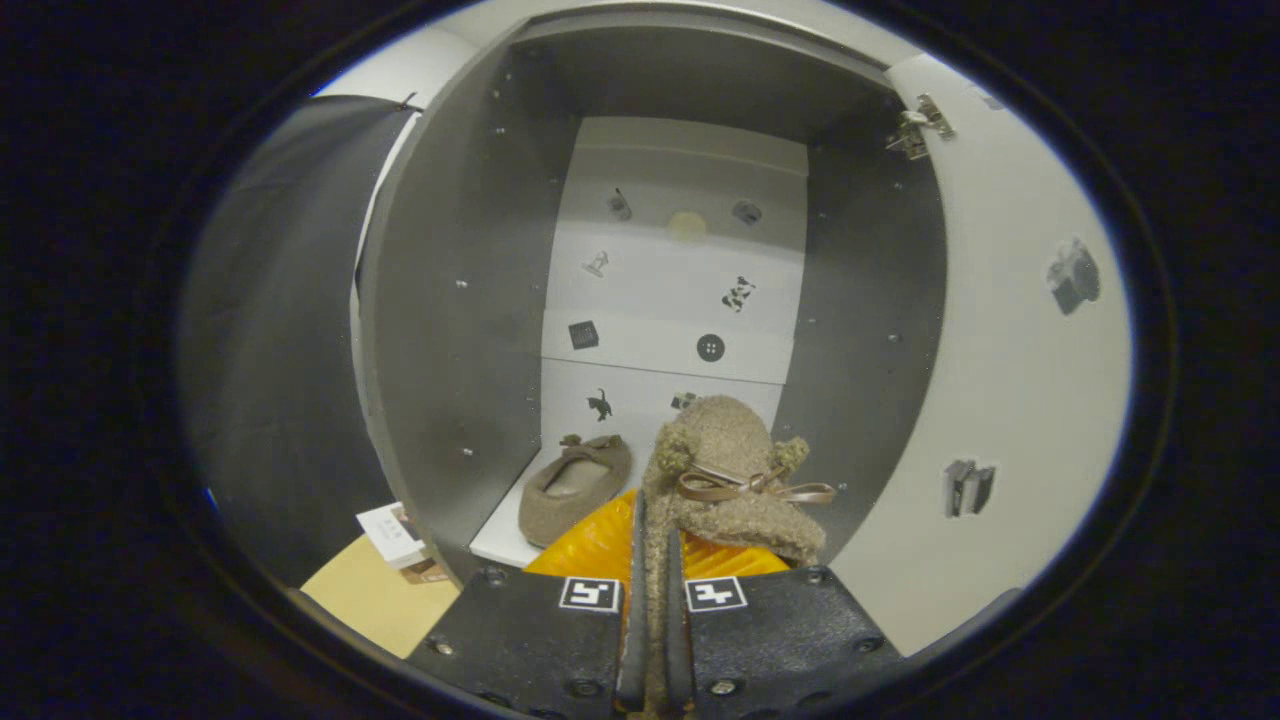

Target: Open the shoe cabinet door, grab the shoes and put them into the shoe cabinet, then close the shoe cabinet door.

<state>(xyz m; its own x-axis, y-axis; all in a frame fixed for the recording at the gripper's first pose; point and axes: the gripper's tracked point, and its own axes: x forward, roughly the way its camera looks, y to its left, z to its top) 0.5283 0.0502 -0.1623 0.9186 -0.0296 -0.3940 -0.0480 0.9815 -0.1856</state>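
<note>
The gripper (651,560) pinches the heel edge of a fuzzy slipper (735,470) between both fingers; its toe and long axis point into the open shoe cabinet (450,300). That thin hold could slip, dropping it short. A second slipper (575,488) lies inside, toe angled deeper and rightward.

Shoe cabinet (470,330) stands open, dark grey side walls, white back panel dotted with small dark stickers. White bottom shelf (497,540) carries one brown fuzzy slipper (573,488), bow at toe, lying flat against cabinet's left wall, toe toward back panel. Tan floor (365,598) outside cabinet's left wall carries small white card (392,532), lying just beside cabinet's front corner. Open white door (1010,420) hangs hinged at cabinet's right wall.
</note>
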